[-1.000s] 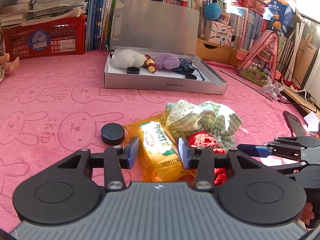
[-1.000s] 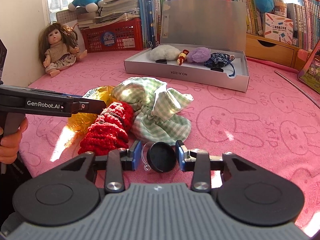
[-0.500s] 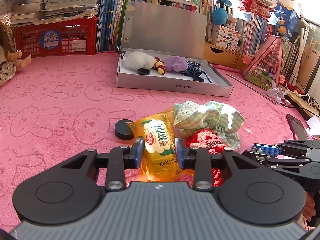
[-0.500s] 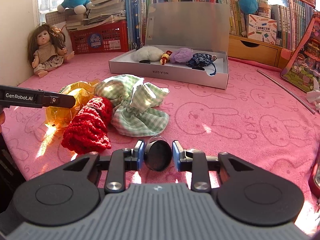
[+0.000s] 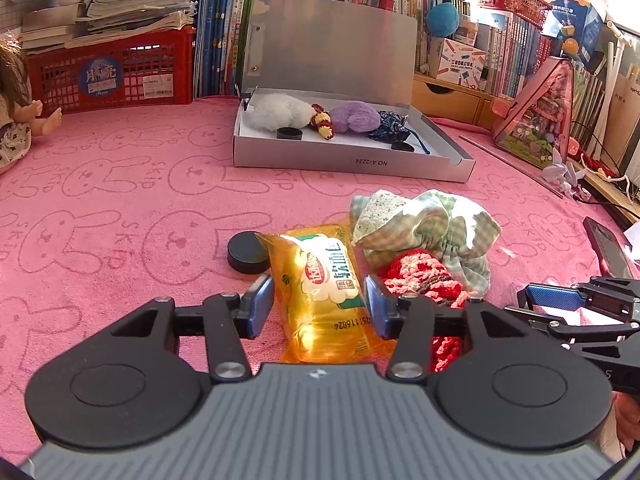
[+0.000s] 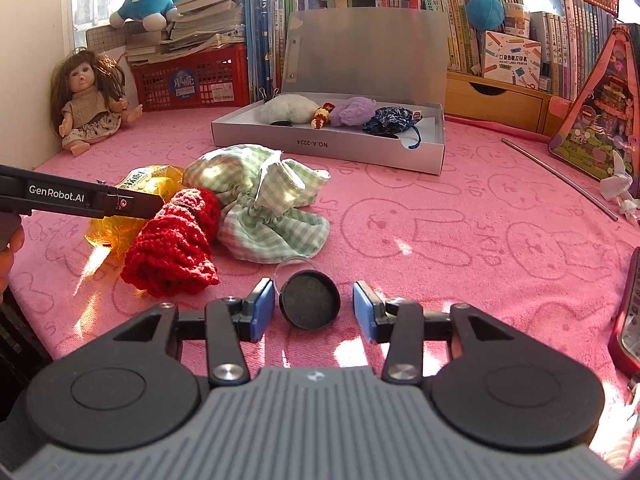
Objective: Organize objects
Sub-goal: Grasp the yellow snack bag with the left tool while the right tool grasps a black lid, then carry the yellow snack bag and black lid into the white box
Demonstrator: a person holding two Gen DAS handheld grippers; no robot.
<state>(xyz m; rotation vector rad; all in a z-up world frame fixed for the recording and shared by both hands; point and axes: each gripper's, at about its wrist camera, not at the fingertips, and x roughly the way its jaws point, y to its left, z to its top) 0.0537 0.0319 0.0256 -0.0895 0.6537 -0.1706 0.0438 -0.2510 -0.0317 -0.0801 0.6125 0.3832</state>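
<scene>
Both claws opening: left claw (image 5: 319,307) astride yellow packet (image 5: 324,300), right claw (image 6: 314,311) astride black lid (image 6: 310,300).

Black gripper (image 6: 314,310), blue pads (image 6: 262,308), grey ribbed housing.

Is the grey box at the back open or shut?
Open: the grey box has its lid standing upright behind it, and soft items lie visible inside.

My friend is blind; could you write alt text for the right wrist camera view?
The right gripper is opening around a small black-lidded jar lying on a pink bunny-print cloth. Behind lie a red knit piece, a green checked cloth and an open grey box.
</scene>
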